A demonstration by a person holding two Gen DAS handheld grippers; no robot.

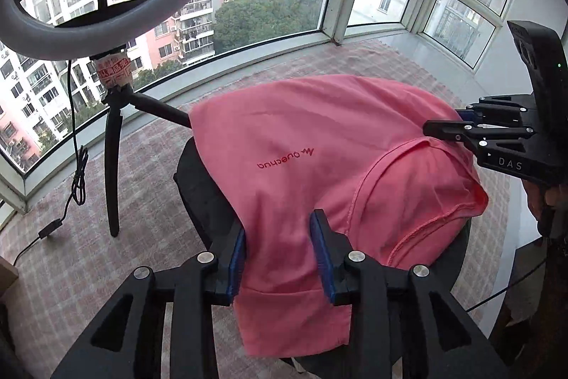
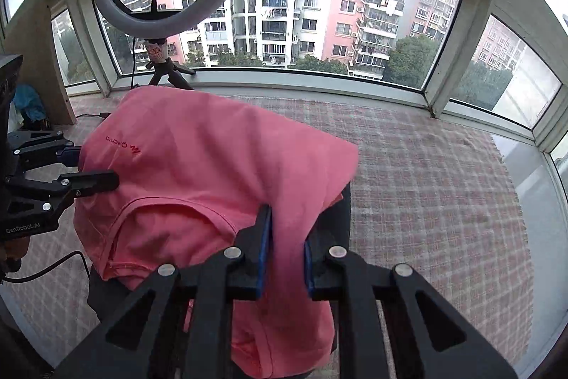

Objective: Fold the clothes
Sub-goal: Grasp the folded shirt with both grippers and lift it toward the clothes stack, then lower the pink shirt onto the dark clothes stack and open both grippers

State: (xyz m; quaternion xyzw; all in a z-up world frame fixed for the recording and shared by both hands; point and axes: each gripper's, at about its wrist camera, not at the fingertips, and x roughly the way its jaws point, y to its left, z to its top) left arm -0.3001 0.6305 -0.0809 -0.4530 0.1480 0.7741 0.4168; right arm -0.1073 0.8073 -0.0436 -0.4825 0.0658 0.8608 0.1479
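- The pink T-shirt [image 1: 319,144] is lying draped over a dark pad [image 1: 202,187] on the checked desk [image 1: 64,272], logo side up, its near edge hanging off the pad toward the cameras
- The left tongs [image 1: 277,258] are standing narrowly parted with the shirt's hanging edge between the blue pads [image 1: 237,263]; whether the pads are pressing the cloth I cannot tell
- The right tongs [image 2: 287,249] are sitting almost closed around a bunched fold of the shirt, seemingly pinching it
- The shirt is looking light, soft and limp, so it is likely sagging wherever unsupported; hems and shoulder seams are the surest places to grip
- The ring light [image 1: 117,116] on its tripod is standing just behind the shirt, 1 leg touching or tucked under its far edge, so sweeping backward is risking a snag
- Right of the shirt the desk is offering open room up to the window sill [image 2: 319,87]
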